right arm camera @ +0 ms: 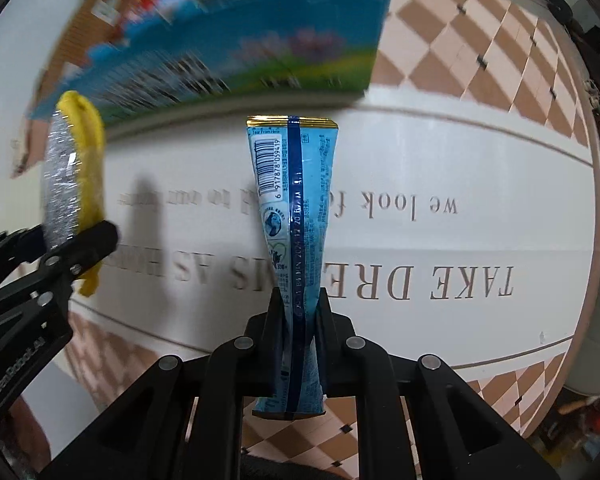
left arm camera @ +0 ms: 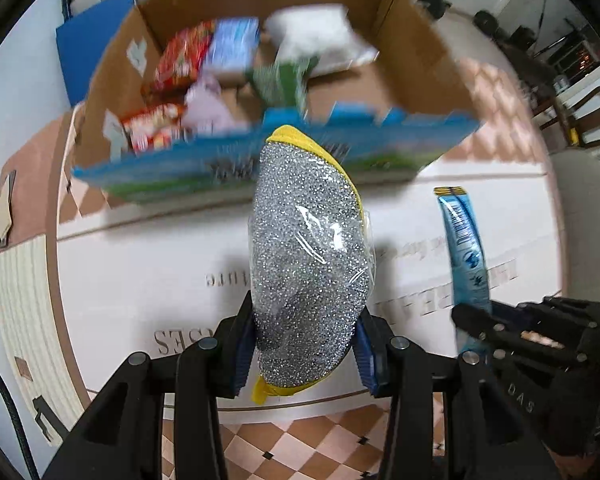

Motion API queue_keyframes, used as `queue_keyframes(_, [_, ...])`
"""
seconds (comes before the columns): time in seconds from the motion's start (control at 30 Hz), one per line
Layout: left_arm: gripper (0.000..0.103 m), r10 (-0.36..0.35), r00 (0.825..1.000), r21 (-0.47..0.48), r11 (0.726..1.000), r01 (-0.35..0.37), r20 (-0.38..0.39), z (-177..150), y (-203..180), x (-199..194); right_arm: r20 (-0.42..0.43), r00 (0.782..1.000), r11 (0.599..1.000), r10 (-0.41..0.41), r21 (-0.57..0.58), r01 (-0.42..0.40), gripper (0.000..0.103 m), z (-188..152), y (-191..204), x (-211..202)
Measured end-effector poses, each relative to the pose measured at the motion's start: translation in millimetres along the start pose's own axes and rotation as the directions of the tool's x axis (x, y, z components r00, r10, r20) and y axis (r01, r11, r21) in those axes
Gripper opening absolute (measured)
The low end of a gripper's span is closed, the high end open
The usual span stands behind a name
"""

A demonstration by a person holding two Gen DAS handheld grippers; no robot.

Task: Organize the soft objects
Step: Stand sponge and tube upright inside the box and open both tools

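My left gripper [left arm camera: 306,344] is shut on a silver glitter sponge with a yellow back [left arm camera: 308,264], wrapped in clear plastic, held upright above the table. It also shows at the left of the right wrist view [right arm camera: 70,176]. My right gripper [right arm camera: 300,320] is shut on a light blue snack packet [right arm camera: 296,200], held upright; the packet also shows in the left wrist view [left arm camera: 464,248]. A cardboard box with a blue printed front [left arm camera: 420,80] stands ahead of both and holds several soft packs and a white pillow [left arm camera: 320,36].
The round table [right arm camera: 480,200] has a white cover with printed lettering and a checkered border. Chairs and dark equipment [left arm camera: 580,112] stand at the far right. A blue board [left arm camera: 88,52] leans behind the box at left.
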State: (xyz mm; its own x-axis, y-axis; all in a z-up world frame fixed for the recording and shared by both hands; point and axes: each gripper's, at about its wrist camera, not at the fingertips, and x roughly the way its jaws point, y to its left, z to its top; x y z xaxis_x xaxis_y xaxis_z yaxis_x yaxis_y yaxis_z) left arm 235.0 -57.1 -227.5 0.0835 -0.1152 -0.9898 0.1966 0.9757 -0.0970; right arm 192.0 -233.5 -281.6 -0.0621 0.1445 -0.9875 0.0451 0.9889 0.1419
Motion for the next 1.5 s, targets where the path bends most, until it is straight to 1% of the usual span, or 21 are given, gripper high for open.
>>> queue_keyframes(0.07, [0.040, -0.032, 0.999, 0.001, 0.999, 0.032, 0.022, 10.6, -0.3, -15.5, 0.039, 0.999, 0.999, 0.034, -0.003, -0.034, 0.014, -6.9, -2.0, -26.1])
queue_keyframes(0.13, [0.040, -0.079, 0.997, 0.006, 0.997, 0.079, 0.027, 27.5, 8.1, -24.8, 0.092, 0.994, 0.998, 0.066, -0.008, -0.066, 0.014, 3.8, -0.9, -58.9])
queue_keyframes(0.2, [0.040, -0.114, 0.993, 0.013, 0.993, 0.113, 0.017, 59.6, 20.4, -29.4, 0.139, 0.986, 0.996, 0.093, -0.005, -0.093, 0.014, 11.0, 3.1, -83.8])
queue_keyframes(0.27, [0.040, -0.131, 0.991, 0.019, 0.991, 0.131, 0.002, 96.5, 19.7, -26.0, 0.185, 0.976, 0.993, 0.115, -0.001, -0.116, 0.014, 24.8, 8.6, -104.6])
queue_keyframes(0.37, [0.040, -0.146, 0.989, 0.012, 0.989, 0.146, -0.030, 149.9, 24.0, -8.0, 0.249, 0.962, 0.992, 0.110, 0.025, -0.120, 0.014, 61.1, 12.7, -125.8])
queue_keyframes(0.43, [0.040, -0.167, 0.983, -0.013, 0.986, 0.166, -0.073, 190.6, 27.1, 4.4, 0.267, 0.958, 0.991, 0.102, 0.058, -0.121, 0.014, 85.7, 12.7, -127.3])
queue_keyframes(0.5, [0.040, -0.185, 0.976, -0.023, 0.983, 0.184, -0.113, 222.6, 26.2, 15.1, 0.271, 0.957, 0.985, 0.108, 0.102, -0.140, 0.014, 111.7, 9.7, -116.1])
queue_keyframes(0.57, [0.040, -0.193, 0.969, -0.024, 0.981, 0.191, -0.153, 251.1, 20.8, 29.7, 0.261, 0.959, 0.977, 0.111, 0.150, -0.154, 0.014, 139.4, 6.9, -100.3])
queue_keyframes(0.63, [0.040, -0.195, 0.961, -0.019, 0.981, 0.195, -0.194, 268.6, 13.3, 44.5, 0.248, 0.961, 0.968, 0.118, 0.185, -0.167, 0.014, 156.2, 2.6, -84.1])
queue_keyframes(0.73, [0.040, -0.190, 0.949, -0.011, 0.981, 0.194, -0.251, 287.6, -0.7, 66.3, 0.231, 0.967, 0.961, 0.110, 0.224, -0.163, 0.014, 168.7, -2.8, -59.4])
queue_keyframes(0.8, [0.040, -0.207, 0.934, -0.022, 0.977, 0.210, -0.293, 297.2, -8.2, 79.9, 0.215, 0.971, 0.958, 0.102, 0.243, -0.154, 0.014, 178.0, -4.3, -51.5])
queue_keyframes(0.87, [0.040, -0.248, 0.914, -0.052, 0.968, 0.244, -0.321, 305.2, -13.8, 92.6, 0.199, 0.975, 0.954, 0.100, 0.259, -0.151, 0.014, 183.8, -7.3, -41.7])
queue_keyframes(0.97, [0.040, -0.258, 0.897, -0.063, 0.966, 0.253, -0.358, 310.3, -24.2, 108.9, 0.184, 0.977, 0.948, 0.110, 0.277, -0.159, 0.014, 190.8, -14.5, -26.1])
queue_keyframes(1.17, [0.043, -0.255, 0.889, -0.072, 0.966, 0.247, -0.381, 314.4, -27.5, 121.0, 0.170, 0.980, 0.951, 0.099, 0.273, -0.143, 0.015, 200.9, -16.6, -16.6])
queue_keyframes(1.3, [0.047, -0.237, 0.890, -0.061, 0.971, 0.232, -0.389, 315.2, -26.6, 121.0, 0.150, 0.982, 0.955, 0.111, 0.257, -0.148, 0.017, 204.7, -15.3, -12.2])
queue_keyframes(1.33, [0.051, -0.236, 0.894, -0.064, 0.971, 0.229, -0.382, 315.1, -24.9, 119.4, 0.145, 0.984, 0.956, 0.107, 0.255, -0.141, 0.018, 205.0, -15.0, -12.0])
queue_keyframes(1.37, [0.062, -0.238, 0.897, -0.069, 0.971, 0.229, -0.372, 315.4, -23.4, 118.2, 0.142, 0.984, 0.958, 0.105, 0.253, -0.138, 0.019, 205.1, -14.7, -12.2])
queue_keyframes(1.4, [0.070, -0.244, 0.899, -0.076, 0.970, 0.232, -0.364, 315.7, -21.0, 116.7, 0.137, 0.985, 0.959, 0.106, 0.248, -0.138, 0.025, 205.1, -13.7, -12.5])
queue_keyframes(1.43, [0.084, -0.255, 0.899, -0.086, 0.967, 0.241, -0.355, 316.3, -18.8, 115.5, 0.132, 0.985, 0.959, 0.107, 0.248, -0.138, 0.037, 205.0, -13.4, -12.6])
queue_keyframes(1.47, [0.087, -0.262, 0.901, -0.095, 0.965, 0.244, -0.344, 316.8, -16.0, 113.5, 0.129, 0.985, 0.957, 0.110, 0.252, -0.140, 0.043, 204.8, -13.8, -12.7])
queue_keyframes(1.5, [0.087, -0.263, 0.904, -0.102, 0.965, 0.242, -0.336, 317.1, -13.3, 111.2, 0.130, 0.984, 0.956, 0.120, 0.254, -0.150, 0.053, 204.6, -13.9, -13.3])
